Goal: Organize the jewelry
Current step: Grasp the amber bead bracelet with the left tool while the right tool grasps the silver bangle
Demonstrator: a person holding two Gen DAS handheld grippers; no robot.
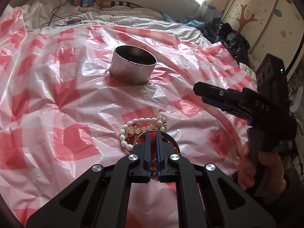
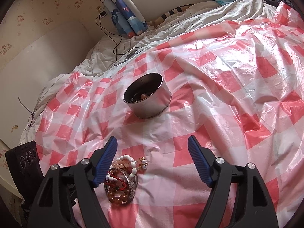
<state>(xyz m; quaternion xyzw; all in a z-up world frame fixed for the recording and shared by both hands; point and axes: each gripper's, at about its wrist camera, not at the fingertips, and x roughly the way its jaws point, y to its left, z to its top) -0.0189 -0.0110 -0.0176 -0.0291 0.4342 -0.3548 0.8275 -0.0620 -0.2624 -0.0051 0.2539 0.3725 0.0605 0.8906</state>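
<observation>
A pile of bracelets [image 1: 140, 131] lies on the red-and-white checked plastic sheet [image 1: 57, 104]: white beads, peach beads, amber beads, a silver bangle and a red cord. My left gripper [image 1: 153, 133] is shut on the red cord bracelet [image 1: 153, 138] in the pile. The pile also shows in the right wrist view [image 2: 121, 176]. My right gripper [image 2: 153, 142] is open and empty above the sheet, the pile by its left finger. A round metal tin [image 2: 147, 99] stands further back with a few pieces inside; it also shows in the left wrist view [image 1: 133, 64].
The sheet covers a bed with a rumpled white duvet [image 2: 171, 22]. A black cable [image 2: 114, 38] runs from the wall onto the bed. Dark clothes [image 1: 231, 38] and a painted cabinet [image 1: 266, 15] stand at the right edge.
</observation>
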